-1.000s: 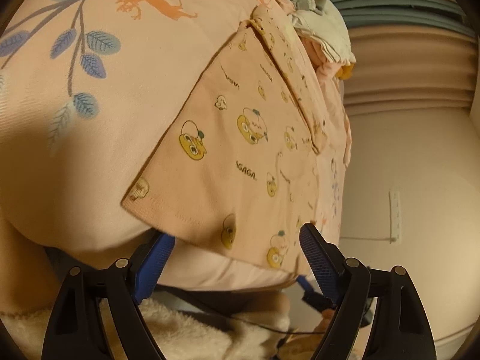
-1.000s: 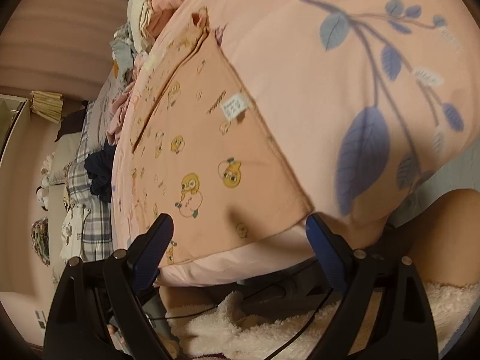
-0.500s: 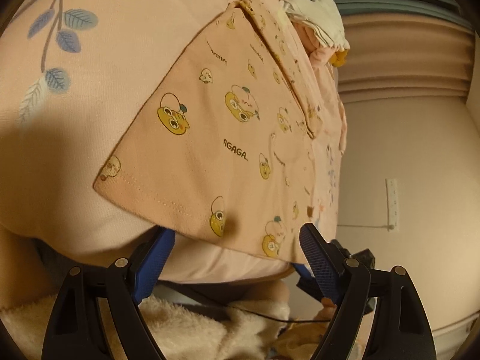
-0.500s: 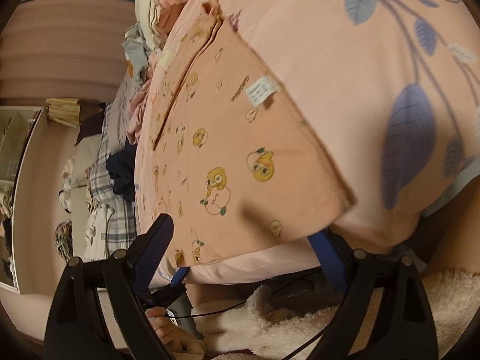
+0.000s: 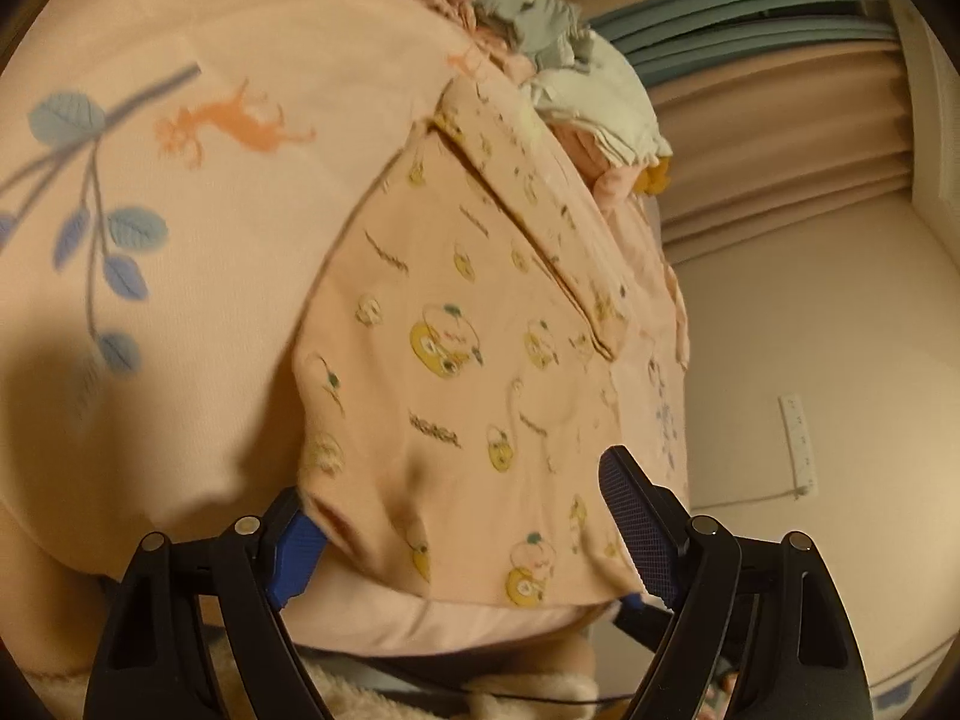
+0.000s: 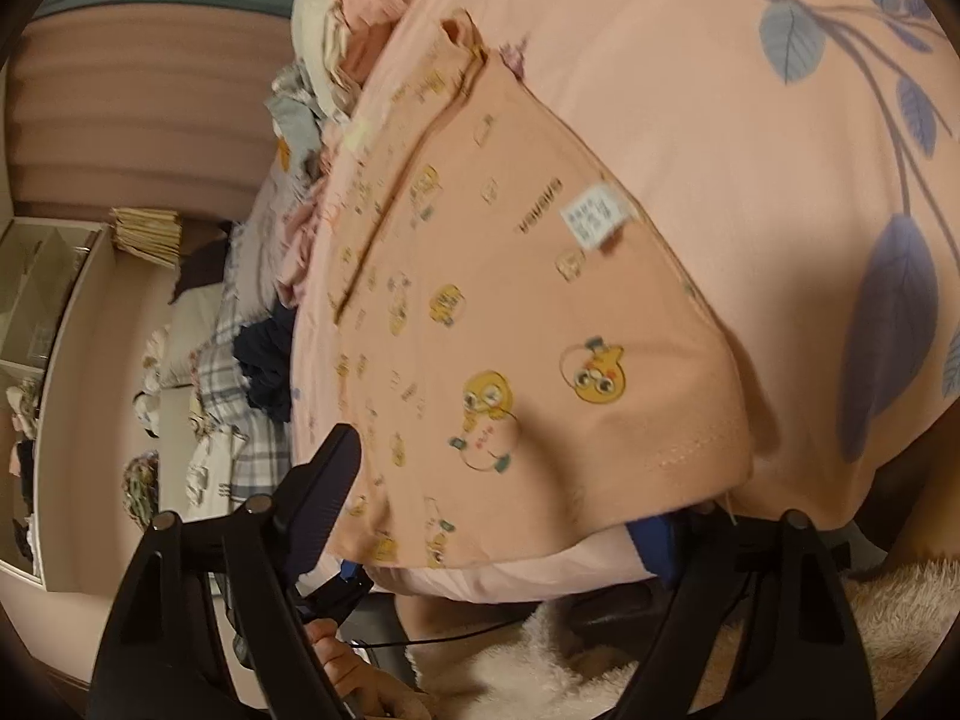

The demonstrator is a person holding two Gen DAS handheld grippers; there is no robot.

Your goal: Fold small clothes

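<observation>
A small peach garment point(image 5: 480, 330) printed with yellow cartoon faces lies flat on a pink bed sheet point(image 5: 210, 210). In the right wrist view the same garment point(image 6: 510, 330) shows a white care label point(image 6: 597, 219). My left gripper point(image 5: 450, 480) is open at the near hem, which rumples between its blue pads point(image 5: 636, 516). My right gripper point(image 6: 498, 480) straddles the hem's other corner. One of its fingers is tucked under the cloth and its jaws are closing, with no pad visibly pressing the cloth.
A heap of clothes with a stuffed duck point(image 5: 540, 18) sits at the sheet's far end. Plaid fabric point(image 6: 240, 408) and a navy cloth point(image 6: 267, 366) lie beside the bed, near a shelf point(image 6: 54, 312). White fleece point(image 6: 540, 660) and a hand point(image 6: 348, 672) are below the grippers.
Both grippers have closed in on the near hem. The hem now bunches between the left fingers, and the right gripper's right finger has slid under the corner as its jaws narrowed.
</observation>
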